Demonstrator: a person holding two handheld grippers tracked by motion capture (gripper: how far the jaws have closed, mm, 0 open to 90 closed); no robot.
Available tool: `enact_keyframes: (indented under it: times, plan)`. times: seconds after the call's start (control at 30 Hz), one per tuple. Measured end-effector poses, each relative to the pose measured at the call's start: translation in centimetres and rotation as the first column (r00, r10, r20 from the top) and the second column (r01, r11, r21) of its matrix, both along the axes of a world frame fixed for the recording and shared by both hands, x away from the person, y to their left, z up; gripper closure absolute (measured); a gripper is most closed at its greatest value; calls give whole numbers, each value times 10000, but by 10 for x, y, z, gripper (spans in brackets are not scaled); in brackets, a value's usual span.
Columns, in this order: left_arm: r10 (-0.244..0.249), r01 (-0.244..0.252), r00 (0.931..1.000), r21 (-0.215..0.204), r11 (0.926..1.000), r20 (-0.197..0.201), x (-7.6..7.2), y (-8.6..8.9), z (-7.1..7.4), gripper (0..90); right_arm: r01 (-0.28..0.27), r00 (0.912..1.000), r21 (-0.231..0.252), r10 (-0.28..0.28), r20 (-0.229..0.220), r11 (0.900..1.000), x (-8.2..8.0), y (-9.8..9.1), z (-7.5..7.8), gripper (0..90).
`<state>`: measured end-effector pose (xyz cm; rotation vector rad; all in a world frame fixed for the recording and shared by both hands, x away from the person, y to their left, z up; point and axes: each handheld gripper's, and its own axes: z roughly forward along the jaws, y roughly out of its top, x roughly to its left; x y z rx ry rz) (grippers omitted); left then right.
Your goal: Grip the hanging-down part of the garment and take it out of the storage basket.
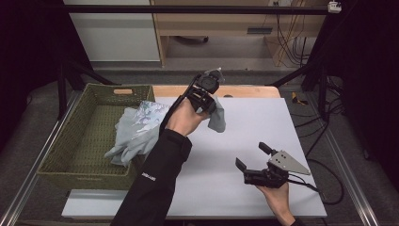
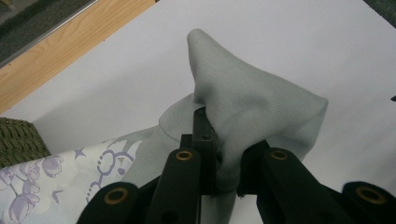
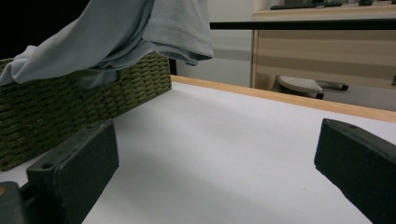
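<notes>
A pale grey-blue garment with a printed patch hangs over the right wall of a woven green basket. My left gripper is shut on one end of it and holds that end lifted above the white table sheet. In the left gripper view the cloth bunches between the closed jaws of the left gripper, and the print shows at lower left. My right gripper rests low near the front right of the sheet, open, with nothing between the jaws. The right gripper view shows the garment draped above the basket.
A wooden table edge runs behind the sheet. Beyond it stand a wooden desk and hanging cables. A black cable trails off the right gripper over the sheet's right edge.
</notes>
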<state>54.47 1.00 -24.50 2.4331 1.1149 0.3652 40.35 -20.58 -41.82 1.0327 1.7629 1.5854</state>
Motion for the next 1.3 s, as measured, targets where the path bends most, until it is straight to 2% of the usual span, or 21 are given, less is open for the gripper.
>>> enact_keyframes:
  times: [0.07,0.17,0.3,0.33,0.37,0.43,0.53,0.57,0.6,0.67,0.7,0.73,0.77,0.8,0.83,0.97,1.0,1.07,1.2,1.23,1.3]
  plan:
    - [11,-11,10000,21,10000,31,0,-1,0,807,0,10000,-168,2,76,9999,0,-1,0,4]
    - [18,-18,10000,8,10000,23,0,0,0,807,-86,9998,-33,86,167,10000,1,-2,0,4]
    - [17,-17,10000,7,10000,-19,0,0,0,807,-75,9997,-108,77,212,9999,2,-3,1,4]
    - [8,-8,10000,5,10000,-11,-1,-1,-1,807,-156,9999,43,156,63,9999,1,-3,3,4]
    - [-5,5,10000,-8,10000,-4,-1,-1,-1,806,-183,9997,50,182,165,9998,2,-3,2,4]
    - [-40,40,10000,-7,10000,-2,-2,0,0,807,-175,9998,-27,176,96,9998,2,-3,4,4]
    - [-28,28,10000,-13,10000,-6,-2,1,1,807,-260,9994,-173,264,231,9995,2,-2,6,4]
    - [-30,30,10000,-5,10000,6,-2,1,1,807,-312,9993,-58,313,185,9995,1,0,8,4]
    - [-43,43,10000,14,10000,20,-2,1,1,807,-317,9990,-196,323,307,9993,2,0,9,4]
    - [-49,49,10000,20,10000,36,-3,0,1,806,-360,9988,-133,364,316,9993,3,2,11,4]
    - [-57,57,10000,10,10000,36,-3,1,2,807,-435,9975,-281,449,536,9987,4,1,12,4]
    - [-92,92,10000,36,10000,2,-3,1,3,807,-415,9985,-31,416,362,9991,4,4,14,4]
    - [-71,71,10000,25,10000,21,-4,2,3,807,-462,9977,-104,466,498,9989,5,4,15,4]
    - [-58,58,10000,2,10000,39,-3,2,4,807,-452,9984,35,451,348,9990,5,7,17,4]
    - [-51,51,10000,1,10000,62,-4,3,6,806,-530,9973,-22,530,504,9986,7,8,18,4]
    - [-59,60,10000,-45,10000,56,-4,5,8,807,-630,9966,212,617,539,9978,11,18,23,4]
    - [-65,66,10000,-49,10000,68,-4,5,8,807,-711,9954,122,702,658,9974,13,20,24,4]
    - [-85,86,9999,-47,10000,81,-5,5,8,807,-780,9960,287,766,467,9965,14,27,26,4]
    - [-53,54,10000,-64,10000,79,-5,5,8,807,-907,9945,50,903,526,9959,18,38,26,4]
    - [-57,57,10000,-67,10000,75,-5,6,8,807,-975,9943,195,965,448,9950,18,42,27,4]
    - [-48,49,10000,-55,10000,85,-5,6,8,807,-1034,9935,103,1028,483,9946,20,48,27,4]
